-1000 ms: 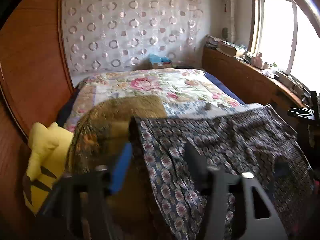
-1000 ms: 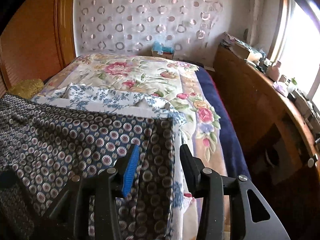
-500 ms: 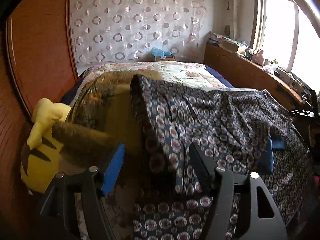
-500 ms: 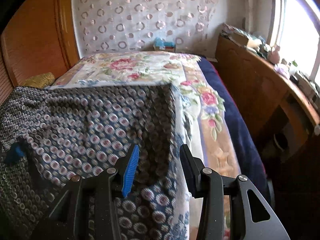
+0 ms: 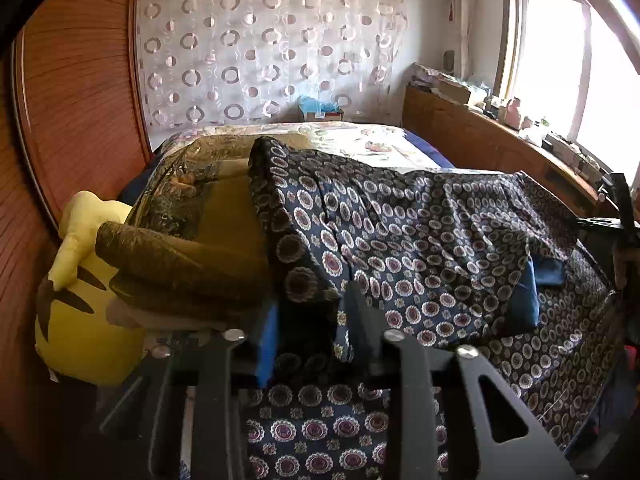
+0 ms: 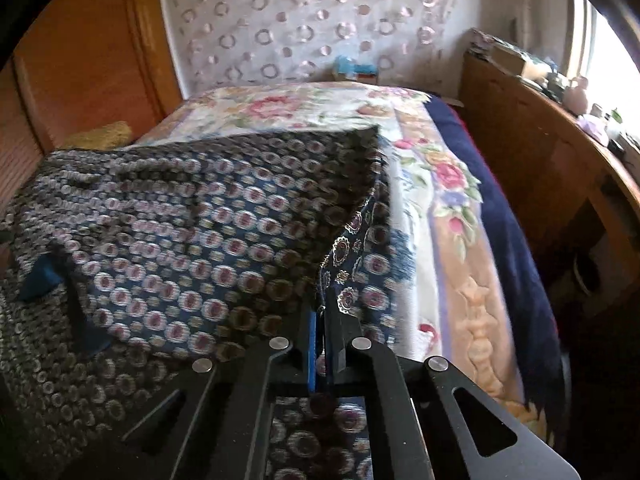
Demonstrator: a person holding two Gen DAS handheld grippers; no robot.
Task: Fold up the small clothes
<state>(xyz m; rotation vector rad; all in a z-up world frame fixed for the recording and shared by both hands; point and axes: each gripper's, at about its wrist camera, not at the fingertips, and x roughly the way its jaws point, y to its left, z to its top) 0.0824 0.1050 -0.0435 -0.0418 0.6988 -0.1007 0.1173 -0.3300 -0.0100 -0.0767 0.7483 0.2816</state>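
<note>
A dark blue garment with a ring pattern [image 5: 420, 240] lies spread over the bed, folded over itself; it also shows in the right wrist view [image 6: 192, 224]. My left gripper [image 5: 310, 324] is at its near left edge, jaws partly apart with a bunch of the cloth between them. My right gripper [image 6: 320, 320] is shut on the garment's near right edge, the cloth pinched between the blue pad and the black finger. The right gripper's frame shows at the far right of the left wrist view [image 5: 616, 220].
The bed has a floral quilt [image 6: 436, 168]. An olive-gold cushion [image 5: 192, 240] and a yellow plush toy [image 5: 76, 300] lie at the left. A wooden panel [image 5: 72, 100] stands left, a wooden ledge with small items [image 5: 500, 136] runs along the right under the window.
Both grippers came down and closer to the garment's near edge. The right gripper closed on the cloth; the left jaws narrowed around it. The garment's far edge now lies over the bed.
</note>
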